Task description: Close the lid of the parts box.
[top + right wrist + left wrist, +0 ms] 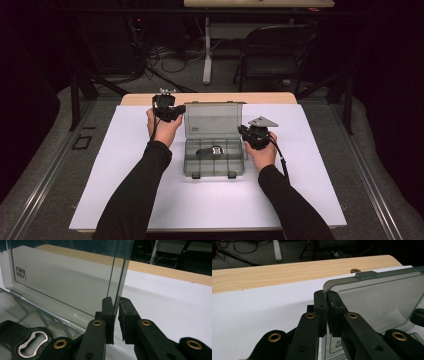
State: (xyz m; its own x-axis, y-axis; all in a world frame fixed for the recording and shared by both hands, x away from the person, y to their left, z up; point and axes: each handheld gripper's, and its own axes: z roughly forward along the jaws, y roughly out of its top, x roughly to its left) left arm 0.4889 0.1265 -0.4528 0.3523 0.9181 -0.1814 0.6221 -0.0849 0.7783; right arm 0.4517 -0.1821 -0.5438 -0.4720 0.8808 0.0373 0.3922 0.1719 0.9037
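Both tools [327, 312] [116, 312] pinch lid [212, 119]; chair [272, 52] beyond.

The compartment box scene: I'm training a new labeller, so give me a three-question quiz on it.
1. True or false: the lid of the compartment box stands open.
2. Which edge does the left gripper clamp? A lid's left edge, B base's front latch.
3. What lies inside the box?

Key: 1 true. 2 A; the right gripper pinches the opposite edge. 3 A black and silver bottle opener.
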